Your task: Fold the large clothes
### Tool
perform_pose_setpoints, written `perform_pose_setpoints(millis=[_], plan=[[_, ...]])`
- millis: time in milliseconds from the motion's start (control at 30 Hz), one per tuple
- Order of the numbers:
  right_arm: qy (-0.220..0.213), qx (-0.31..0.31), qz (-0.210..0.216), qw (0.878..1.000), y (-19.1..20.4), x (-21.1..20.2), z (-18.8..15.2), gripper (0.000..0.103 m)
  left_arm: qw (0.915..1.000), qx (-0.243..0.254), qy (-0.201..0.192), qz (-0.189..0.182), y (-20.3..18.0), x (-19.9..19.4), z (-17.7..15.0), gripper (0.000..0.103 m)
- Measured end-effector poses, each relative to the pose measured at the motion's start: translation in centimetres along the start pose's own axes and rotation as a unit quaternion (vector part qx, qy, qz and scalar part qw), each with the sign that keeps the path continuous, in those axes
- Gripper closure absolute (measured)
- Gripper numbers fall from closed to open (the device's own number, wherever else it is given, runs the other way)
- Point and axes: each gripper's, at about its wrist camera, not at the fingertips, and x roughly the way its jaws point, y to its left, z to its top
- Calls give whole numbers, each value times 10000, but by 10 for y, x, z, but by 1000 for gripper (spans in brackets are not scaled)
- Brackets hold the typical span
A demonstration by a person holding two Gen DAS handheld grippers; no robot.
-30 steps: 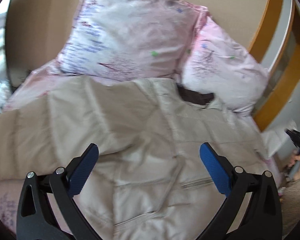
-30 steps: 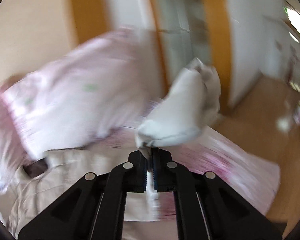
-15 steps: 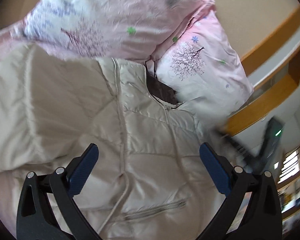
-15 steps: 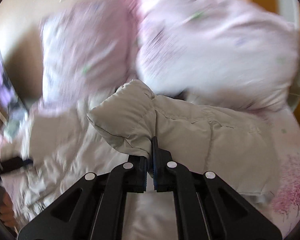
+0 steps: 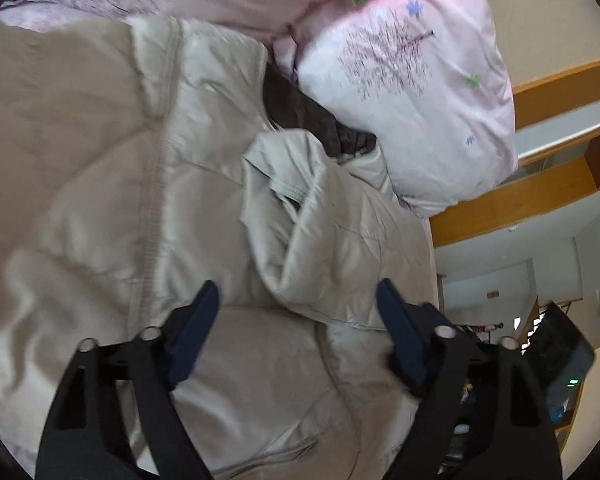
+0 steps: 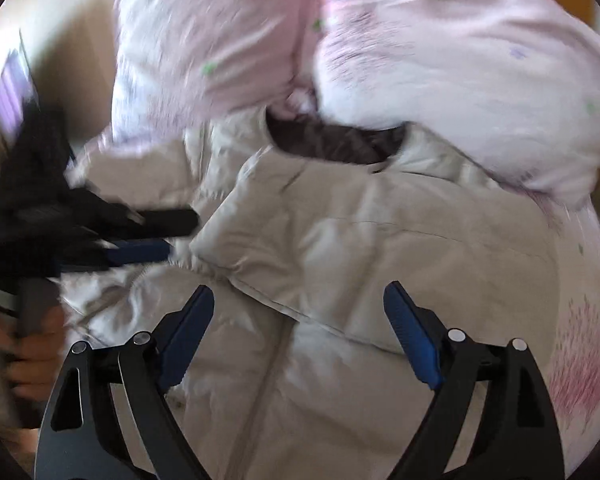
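Note:
A beige quilted puffer jacket (image 5: pixel 112 184) lies spread on the bed, its dark brown collar lining (image 5: pixel 300 112) toward the pillows. One sleeve (image 5: pixel 316 232) lies folded across the jacket's front; it also shows in the right wrist view (image 6: pixel 360 232). My left gripper (image 5: pixel 298 300) is open and empty just above the jacket, near the folded sleeve. My right gripper (image 6: pixel 298 300) is open and empty above the sleeve's cuff edge. The left gripper (image 6: pixel 156 236) shows blurred at the left of the right wrist view.
Two pink floral pillows (image 5: pixel 412 92) lie at the head of the bed against a beige wall. Pink bedsheet (image 6: pixel 580 368) shows at the right. A wooden door frame (image 5: pixel 540 188) stands beyond the bed. The person's hand (image 6: pixel 32 344) is at far left.
My right gripper carried the sleeve across the jacket, then opened and let it go; the sleeve now rests on the front. My left gripper moved in closer, still open.

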Motion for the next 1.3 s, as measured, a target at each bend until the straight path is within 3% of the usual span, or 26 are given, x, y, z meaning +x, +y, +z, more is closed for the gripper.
perform_pose_setpoints(millis=[100,167,233,433,533,700,800,867,967,1067,1167,1300], plan=[[-117,824,239,9962,-41,-19,-1,15,9998,-119,169,-30,-2,19,3,42],[-222,1172,245,9926,-60,-27,-3,15,9995,-234,227,-24,0,30,6,69],[-350,1368,107,9899,-75,-34,-5,15,9995,-269,169,9,3,34,9,85],[-506,1716,59,9838,-92,-36,-7,15,9994,-141,-319,-9,12,-2,15,91],[-575,1885,215,9802,-93,-36,-6,15,9993,-154,-293,183,21,-11,12,90],[-243,1681,449,9844,-67,-17,5,19,9983,-298,-32,508,38,2,2,83],[126,1533,771,9851,-40,5,14,29,9985,-331,-53,443,38,-2,2,69],[332,1391,887,9857,-20,22,22,40,9986,-225,-192,444,35,-19,-1,43],[436,1031,822,9903,8,39,30,55,9970,16,-568,524,31,-56,-9,26],[653,645,930,9914,37,60,38,70,9936,154,-994,505,40,-107,-25,19],[746,417,964,9917,61,78,45,74,9845,276,-1552,767,56,-159,-49,15],[1030,194,930,9901,84,105,50,74,9579,170,-2141,1906,90,-215,-79,13]])
